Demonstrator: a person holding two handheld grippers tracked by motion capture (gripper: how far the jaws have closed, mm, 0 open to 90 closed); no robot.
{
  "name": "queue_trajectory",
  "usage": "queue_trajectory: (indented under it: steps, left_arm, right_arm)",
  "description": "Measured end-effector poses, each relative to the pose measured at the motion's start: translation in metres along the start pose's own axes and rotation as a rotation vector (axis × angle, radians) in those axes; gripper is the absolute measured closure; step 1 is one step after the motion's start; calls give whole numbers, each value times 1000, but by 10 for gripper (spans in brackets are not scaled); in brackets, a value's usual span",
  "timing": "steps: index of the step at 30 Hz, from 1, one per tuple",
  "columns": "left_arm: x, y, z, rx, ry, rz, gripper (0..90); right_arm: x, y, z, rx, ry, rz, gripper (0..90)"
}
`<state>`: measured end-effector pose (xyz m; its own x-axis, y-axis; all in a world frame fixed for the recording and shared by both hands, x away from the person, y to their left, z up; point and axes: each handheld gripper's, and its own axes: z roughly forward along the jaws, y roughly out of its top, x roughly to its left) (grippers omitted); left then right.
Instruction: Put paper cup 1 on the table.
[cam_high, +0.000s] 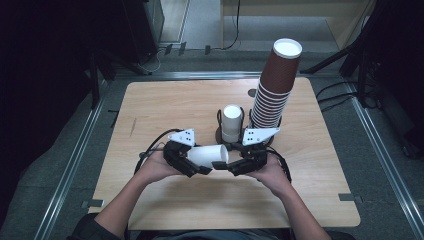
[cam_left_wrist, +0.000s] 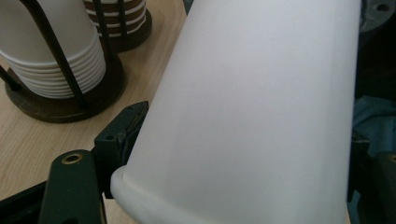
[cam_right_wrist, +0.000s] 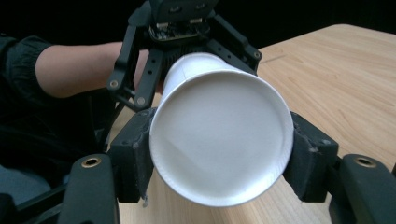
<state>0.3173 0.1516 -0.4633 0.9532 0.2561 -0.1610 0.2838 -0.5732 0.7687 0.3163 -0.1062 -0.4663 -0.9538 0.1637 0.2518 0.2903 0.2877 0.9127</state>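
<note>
A white paper cup (cam_high: 207, 155) lies level above the wooden table (cam_high: 165, 107), held between both grippers. My left gripper (cam_high: 196, 160) is shut on its left end; in the left gripper view the cup (cam_left_wrist: 252, 107) sits between the black jaws with a pad (cam_left_wrist: 128, 128) pressing its side. My right gripper (cam_high: 223, 165) is shut on the other end. In the right gripper view the cup's round end (cam_right_wrist: 219, 140) faces the camera, squeezed between the two pads (cam_right_wrist: 135, 149), with the left gripper (cam_right_wrist: 180, 28) behind it.
A tall stack of brown cups (cam_high: 274, 90) stands in a holder at the back right. Beside it a short stack of white cups (cam_high: 232, 122) sits in a dark wire holder (cam_left_wrist: 60, 100). Bare tabletop lies left and front of my hands.
</note>
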Motion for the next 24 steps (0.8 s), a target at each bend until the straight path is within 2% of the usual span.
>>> queue_trajectory:
  steps: [3,7,13,14,18,21,24]
  left_arm:
    - [4,-1,-7,-1,-5,-9,260]
    - [7,-3,-11,19,-7,-30,261]
    - [9,-1,-13,60,1,-19,263]
    - [9,-1,-13,74,-9,-22,261]
    - [7,5,-14,82,-9,-2,261]
    - [9,7,-13,126,1,16,260]
    - [10,8,-9,168,13,14,260]
  right_arm:
    - [1,1,0,16,-15,-11,258]
    - [1,2,-2,75,-48,-42,242]
    - [2,-1,-2,149,-87,-77,239]
    - [3,-2,-2,159,-94,-81,238]
    - [2,-4,0,198,-105,-93,228]
    - [2,-5,1,220,-107,-106,227]
    - [3,-6,3,248,-121,-127,226]
